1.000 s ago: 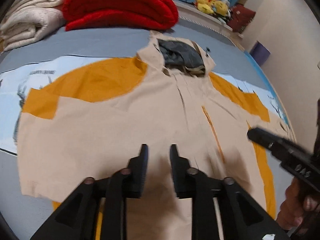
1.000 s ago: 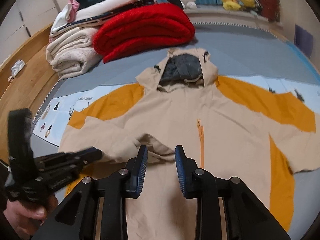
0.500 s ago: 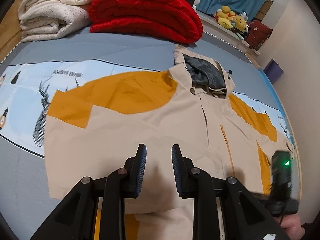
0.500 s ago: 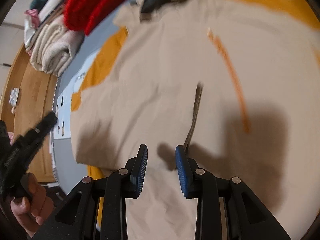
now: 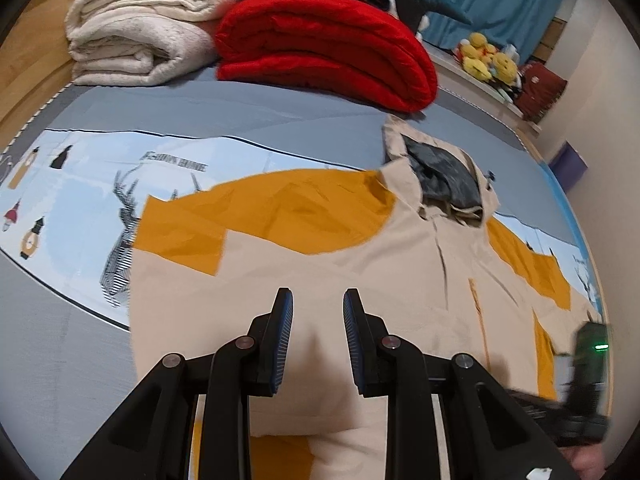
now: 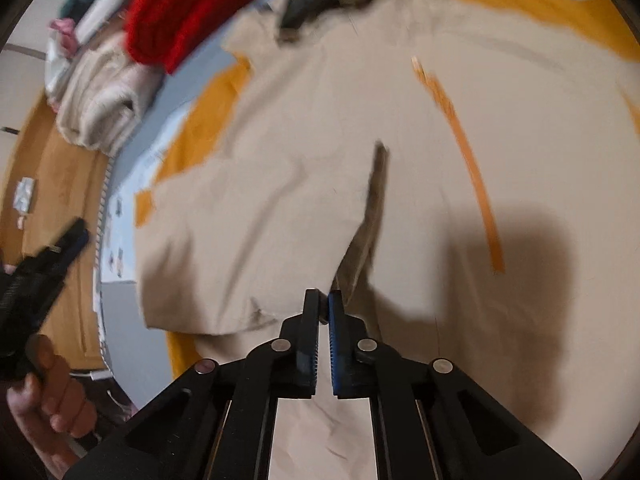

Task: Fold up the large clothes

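- A beige and mustard hooded jacket (image 5: 360,272) lay spread face up on the bed (image 5: 280,112), hood toward twelve o'clock, its grey-lined hood (image 5: 440,176) flat on the grey cover.
- The left gripper (image 5: 318,312) hung above the jacket's lower body, jaws narrowly parted with only air between them, the cloth lying below them.
- The right gripper (image 6: 324,306) was down at the jacket's front, its jaws drawn together; the tips met at a raised fold of beige cloth (image 6: 372,216), though blur kept me from telling whether cloth was pinched.
- An orange zip line (image 6: 468,156) ran toward one o'clock of that gripper.
- A hand (image 6: 48,392) held the other gripper's handle at eight o'clock in the right wrist view.
- At the bed's head sat a folded red blanket (image 5: 328,44) and, at its nine o'clock, cream blankets (image 5: 140,36).
- Yellow plush toys (image 5: 486,58) sat on a ledge at two o'clock.
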Available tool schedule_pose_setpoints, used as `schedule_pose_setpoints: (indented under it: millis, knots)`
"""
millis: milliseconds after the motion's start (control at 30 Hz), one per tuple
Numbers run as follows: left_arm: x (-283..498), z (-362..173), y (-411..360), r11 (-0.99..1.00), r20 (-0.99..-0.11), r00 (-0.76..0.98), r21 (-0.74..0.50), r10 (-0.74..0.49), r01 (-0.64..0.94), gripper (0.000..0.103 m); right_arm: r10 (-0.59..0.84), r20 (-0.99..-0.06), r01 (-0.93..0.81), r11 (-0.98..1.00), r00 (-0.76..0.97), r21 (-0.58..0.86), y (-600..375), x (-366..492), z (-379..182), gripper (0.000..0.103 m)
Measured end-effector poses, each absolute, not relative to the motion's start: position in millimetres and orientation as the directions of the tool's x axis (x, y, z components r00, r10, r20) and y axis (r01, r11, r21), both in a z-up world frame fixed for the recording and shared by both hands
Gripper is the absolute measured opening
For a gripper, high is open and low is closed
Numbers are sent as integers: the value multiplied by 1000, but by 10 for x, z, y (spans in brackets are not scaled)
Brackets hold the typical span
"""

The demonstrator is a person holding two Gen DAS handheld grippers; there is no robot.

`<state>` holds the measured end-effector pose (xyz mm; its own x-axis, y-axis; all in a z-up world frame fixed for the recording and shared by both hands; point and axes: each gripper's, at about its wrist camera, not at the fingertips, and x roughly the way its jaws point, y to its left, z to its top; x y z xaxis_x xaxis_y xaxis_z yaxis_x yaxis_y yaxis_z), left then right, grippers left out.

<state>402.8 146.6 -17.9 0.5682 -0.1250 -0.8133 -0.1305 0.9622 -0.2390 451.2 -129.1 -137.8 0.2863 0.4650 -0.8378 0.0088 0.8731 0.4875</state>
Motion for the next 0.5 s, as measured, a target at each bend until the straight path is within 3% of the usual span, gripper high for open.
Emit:
schedule_pose_setpoints:
  millis: [167,333,433,500]
  knots:
    - [4059,-196,1590,959,-816,573,-219,-77,-182,23,388,-774,-90,913,500,399,-1458,4558,-692,0]
    - [4098,-255,1657,956,-824,563,-212,-63,-204,23,207,-743,-50,972,637,228,-1861,4621,-223,0]
    - [4113,-312,1695,951,-831,553,-218,-63,-220,23,166,-773,2,977,612,212,-2176,4712,-226,0]
    - [4120,-346,1691,951,-837,543,-217,-64,-222,23,270,-800,-24,952,535,305,-2258,4767,-394,0]
